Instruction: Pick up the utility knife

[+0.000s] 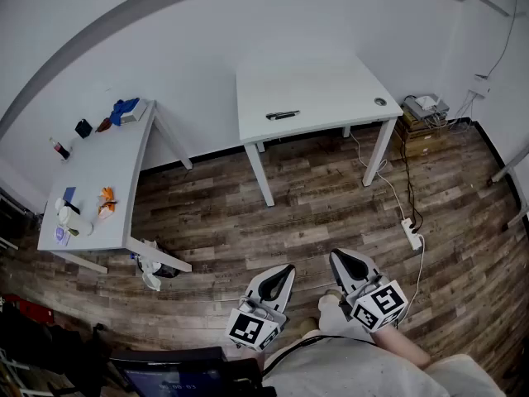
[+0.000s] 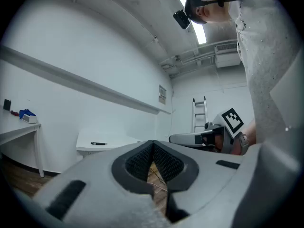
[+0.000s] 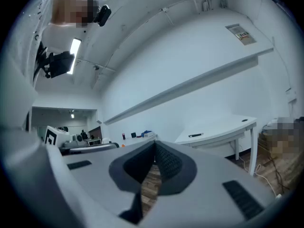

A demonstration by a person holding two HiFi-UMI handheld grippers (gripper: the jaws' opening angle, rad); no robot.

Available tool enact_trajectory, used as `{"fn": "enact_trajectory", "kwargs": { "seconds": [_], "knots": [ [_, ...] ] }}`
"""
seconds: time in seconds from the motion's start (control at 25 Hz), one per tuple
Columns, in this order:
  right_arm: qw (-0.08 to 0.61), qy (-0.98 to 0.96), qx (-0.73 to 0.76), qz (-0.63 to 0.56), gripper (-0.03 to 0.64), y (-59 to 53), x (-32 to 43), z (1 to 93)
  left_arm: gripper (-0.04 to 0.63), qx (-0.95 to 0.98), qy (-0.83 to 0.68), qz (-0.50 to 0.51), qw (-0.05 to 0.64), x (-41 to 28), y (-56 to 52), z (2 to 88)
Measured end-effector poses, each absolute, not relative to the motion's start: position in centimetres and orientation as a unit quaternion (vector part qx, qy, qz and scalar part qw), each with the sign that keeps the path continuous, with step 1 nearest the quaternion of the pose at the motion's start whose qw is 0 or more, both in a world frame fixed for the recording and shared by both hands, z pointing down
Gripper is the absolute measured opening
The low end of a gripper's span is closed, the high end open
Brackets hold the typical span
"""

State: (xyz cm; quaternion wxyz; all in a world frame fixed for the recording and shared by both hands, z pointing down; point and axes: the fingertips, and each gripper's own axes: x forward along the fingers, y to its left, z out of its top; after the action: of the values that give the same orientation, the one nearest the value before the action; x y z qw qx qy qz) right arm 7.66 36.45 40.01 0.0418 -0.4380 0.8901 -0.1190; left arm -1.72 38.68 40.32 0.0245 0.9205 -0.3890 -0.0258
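Observation:
The utility knife (image 1: 283,115) is a slim dark bar lying flat on the white table (image 1: 347,98) at the back of the room. It shows small and far in the left gripper view (image 2: 98,143) and in the right gripper view (image 3: 195,135). Both grippers are held low over the wooden floor, far from that table, pointing level toward it. My left gripper (image 1: 283,275) is shut with its tips together and nothing between them. My right gripper (image 1: 345,261) is also shut and empty. In each gripper view the other gripper appears beside it.
A second white table (image 1: 107,168) at the left carries a blue object (image 1: 124,108), a dark box and several small items. A power strip (image 1: 411,232) and cables lie on the floor at right, near a stack of boxes (image 1: 423,122). A ladder (image 2: 199,114) stands far off.

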Motion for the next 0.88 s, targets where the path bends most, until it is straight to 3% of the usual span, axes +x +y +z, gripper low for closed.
{"fn": "enact_trajectory", "kwargs": {
  "seconds": [0.48,0.88],
  "knots": [
    [0.058,0.896,-0.422,-0.121,0.008,26.5,6.2,39.9,0.008,0.874,-0.480,-0.070,0.034,-6.4,28.4,39.0],
    [0.051,0.907,-0.400,-0.122,0.008,15.6,6.4,39.3,0.008,0.854,-0.513,-0.075,0.044,-5.7,17.3,38.7]
  ]
}}
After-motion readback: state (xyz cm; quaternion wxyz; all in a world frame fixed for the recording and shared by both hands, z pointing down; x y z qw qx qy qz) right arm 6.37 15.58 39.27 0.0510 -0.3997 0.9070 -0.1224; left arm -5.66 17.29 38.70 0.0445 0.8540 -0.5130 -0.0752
